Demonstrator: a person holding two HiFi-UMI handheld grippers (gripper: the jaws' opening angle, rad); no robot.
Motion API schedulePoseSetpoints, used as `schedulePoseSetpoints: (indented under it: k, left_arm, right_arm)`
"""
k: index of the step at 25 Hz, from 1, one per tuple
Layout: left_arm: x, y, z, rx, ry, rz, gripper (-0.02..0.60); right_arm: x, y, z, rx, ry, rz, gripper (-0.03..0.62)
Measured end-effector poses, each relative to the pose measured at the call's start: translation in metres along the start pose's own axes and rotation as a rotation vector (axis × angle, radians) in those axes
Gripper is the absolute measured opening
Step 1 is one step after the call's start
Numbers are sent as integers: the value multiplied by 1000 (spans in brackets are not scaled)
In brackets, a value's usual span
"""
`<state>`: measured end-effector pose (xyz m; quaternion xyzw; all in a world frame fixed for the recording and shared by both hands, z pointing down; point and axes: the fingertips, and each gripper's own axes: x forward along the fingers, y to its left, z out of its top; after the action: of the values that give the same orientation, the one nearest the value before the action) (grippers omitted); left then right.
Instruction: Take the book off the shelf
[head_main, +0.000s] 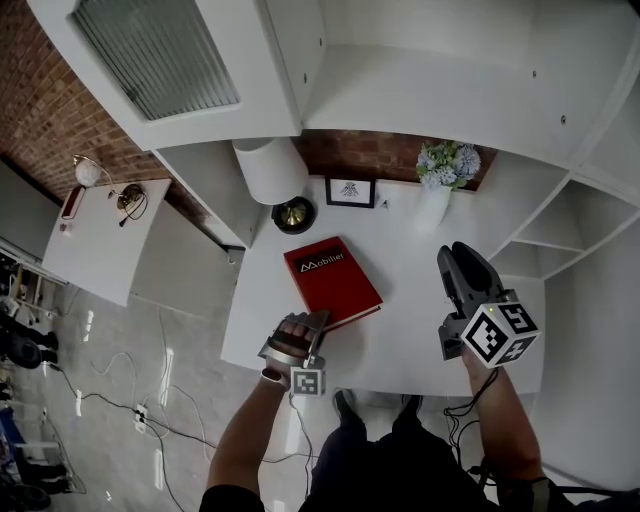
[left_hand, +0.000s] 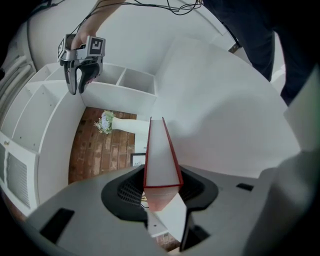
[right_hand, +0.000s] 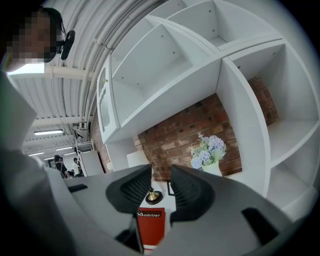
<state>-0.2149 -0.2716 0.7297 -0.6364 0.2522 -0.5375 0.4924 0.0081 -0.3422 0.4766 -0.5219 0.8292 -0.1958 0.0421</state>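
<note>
A red hardcover book (head_main: 332, 280) with white lettering lies flat, low over the white desk (head_main: 420, 330); I cannot tell if it touches the desk. My left gripper (head_main: 305, 330) is shut on the book's near corner. In the left gripper view the book (left_hand: 161, 160) runs edge-on away from the left gripper (left_hand: 161, 189), its red covers pressed between the dark pads. My right gripper (head_main: 460, 265) hovers over the desk to the right of the book, open and empty. In the right gripper view the right gripper (right_hand: 161, 187) shows a clear gap, with the book (right_hand: 150, 225) below it.
At the back of the desk stand a white lamp shade (head_main: 270, 170), a brass base (head_main: 294, 213), a small framed picture (head_main: 350, 190) and a vase of pale flowers (head_main: 445, 165). White shelf compartments (head_main: 570, 230) rise at the right. Cables cross the floor at the left.
</note>
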Motion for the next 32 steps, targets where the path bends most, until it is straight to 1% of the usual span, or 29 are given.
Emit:
schedulePoseSetpoints:
  k: [5, 8, 9, 10, 11, 12, 13, 15, 20, 22, 24, 26, 30, 32]
  left_arm:
    - [8, -23, 2, 32, 21, -58, 191]
    - [14, -34, -5, 75, 75, -103, 217]
    - [15, -36, -6, 77, 90, -119, 239]
    - [16, -42, -7, 61, 97, -153, 262]
    - [15, -53, -5, 22, 92, -220, 273]
    - [13, -66, -1, -33, 79, -305, 280]
    - [12, -76, 3, -81, 68, -372, 291]
    - [11, -80, 5, -136, 66, -438, 306]
    - [3, -89, 0, -210, 99, -595, 324]
    - [1, -90, -1, -240, 115, -639, 328]
    - [0, -89, -3, -256, 128, -659, 328]
    - [-1, -84, -5, -258, 137, -652, 328]
    - [-11, -59, -9, -281, 156, -617, 328]
    - [-17, -35, -12, -300, 157, -569, 327]
  right_arm:
    - [-1, -3, -1, 3, 3, 2, 117]
    - [-1, -5, -3, 2, 4, 3, 118]
    - [-1, -6, -3, 2, 5, 4, 118]
    - [-1, -6, -3, 2, 5, 6, 118]
    - [-2, -6, -4, 3, 5, 8, 118]
    - [-2, -7, -3, 4, 4, 11, 118]
    - [-3, -7, -3, 4, 3, 13, 118]
    - [-4, -8, -3, 7, -2, 15, 118]
    - [-9, -7, 0, 3, -10, 23, 120]
    - [-9, -6, 3, -6, -15, 29, 121]
    - [-10, -5, 5, -15, -18, 33, 121]
    - [-10, -4, 7, -16, -20, 38, 121]
    - [-12, 3, 14, -21, -33, 51, 121]
    - [-12, 7, 19, -24, -42, 60, 121]
